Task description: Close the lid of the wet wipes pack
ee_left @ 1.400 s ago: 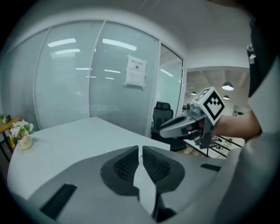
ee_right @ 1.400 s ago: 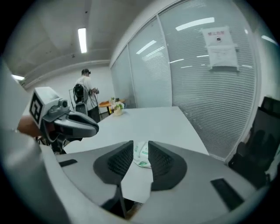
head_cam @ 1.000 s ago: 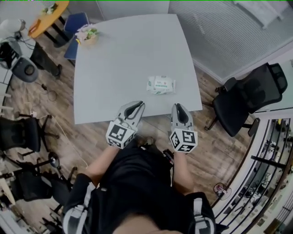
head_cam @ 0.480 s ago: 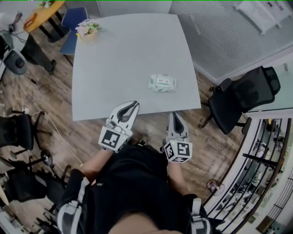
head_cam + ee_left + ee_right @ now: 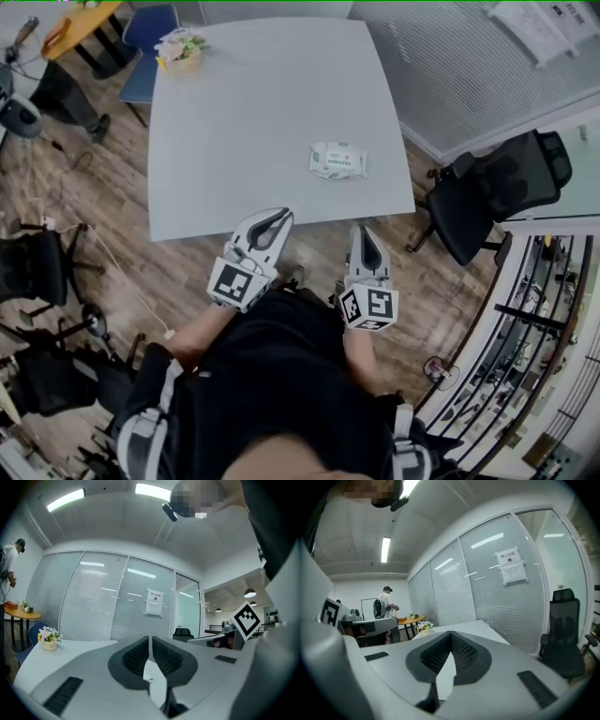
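The right tongs (image 5: pixel 364 231) have just been closing. Their jaws now meet with nothing between them, where a second ago they stood a little apart. The left tongs (image 5: pixel 278 216) are pressed together too, and empty, as before. Both pairs have drawn back from the table (image 5: pixel 253 122): earlier their tips reached over its near edge, and now they hang just off it, in front of the person holding them.

The wet wipes pack (image 5: pixel 338 160) has not moved. It lies flat by the right edge, toward the near right corner, well apart from both tongs. Its lid is too small to read from here.

A small pot of flowers (image 5: pixel 180 49) sits at the far left corner. A black office chair (image 5: pixel 502 192) stands on the wood floor (image 5: pixel 103 187) off the right edge, and a blue chair (image 5: pixel 150 28) beyond the far left corner. Behind them is a glass wall with blinds (image 5: pixel 469 66) that carries a paper notice (image 5: pixel 510 566). Another person (image 5: pixel 386 603) stands by a round orange table (image 5: pixel 80 28).
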`<state>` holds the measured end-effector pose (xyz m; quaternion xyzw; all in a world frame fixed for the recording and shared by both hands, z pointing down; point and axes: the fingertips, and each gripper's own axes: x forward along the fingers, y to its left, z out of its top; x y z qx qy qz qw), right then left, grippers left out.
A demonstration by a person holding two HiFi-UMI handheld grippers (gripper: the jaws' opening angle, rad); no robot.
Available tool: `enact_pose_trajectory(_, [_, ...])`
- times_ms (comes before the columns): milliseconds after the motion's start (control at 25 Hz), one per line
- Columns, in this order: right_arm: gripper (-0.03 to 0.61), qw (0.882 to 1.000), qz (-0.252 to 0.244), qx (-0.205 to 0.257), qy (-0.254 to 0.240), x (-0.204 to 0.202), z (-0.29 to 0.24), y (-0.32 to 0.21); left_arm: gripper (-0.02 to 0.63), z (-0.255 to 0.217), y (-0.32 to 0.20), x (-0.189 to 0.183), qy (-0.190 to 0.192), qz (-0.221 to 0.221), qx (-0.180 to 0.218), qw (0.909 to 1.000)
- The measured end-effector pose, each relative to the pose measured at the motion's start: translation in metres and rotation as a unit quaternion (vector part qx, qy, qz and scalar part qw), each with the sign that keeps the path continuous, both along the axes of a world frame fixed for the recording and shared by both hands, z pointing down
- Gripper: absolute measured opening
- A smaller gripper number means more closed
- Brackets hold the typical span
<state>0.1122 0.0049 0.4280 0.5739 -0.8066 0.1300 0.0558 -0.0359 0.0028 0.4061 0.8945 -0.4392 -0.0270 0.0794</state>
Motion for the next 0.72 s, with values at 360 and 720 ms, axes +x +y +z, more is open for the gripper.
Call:
enact_pose_trajectory(360, [0.021, 1.000, -0.003, 0.004, 0.002, -0.0092, -0.0056, -0.0003, 0.043, -0.0050, -0.0006, -0.0039, 0.006, 0.007, 0.006, 0.9999])
enact_pose_trajectory(720, [0.021, 1.000, -0.007, 0.006, -0.003, -0.0096, -0.0053, -0.0015, 0.043, -0.0096, -0.0018, -0.0024, 0.002, 0.010, 0.013, 0.9999])
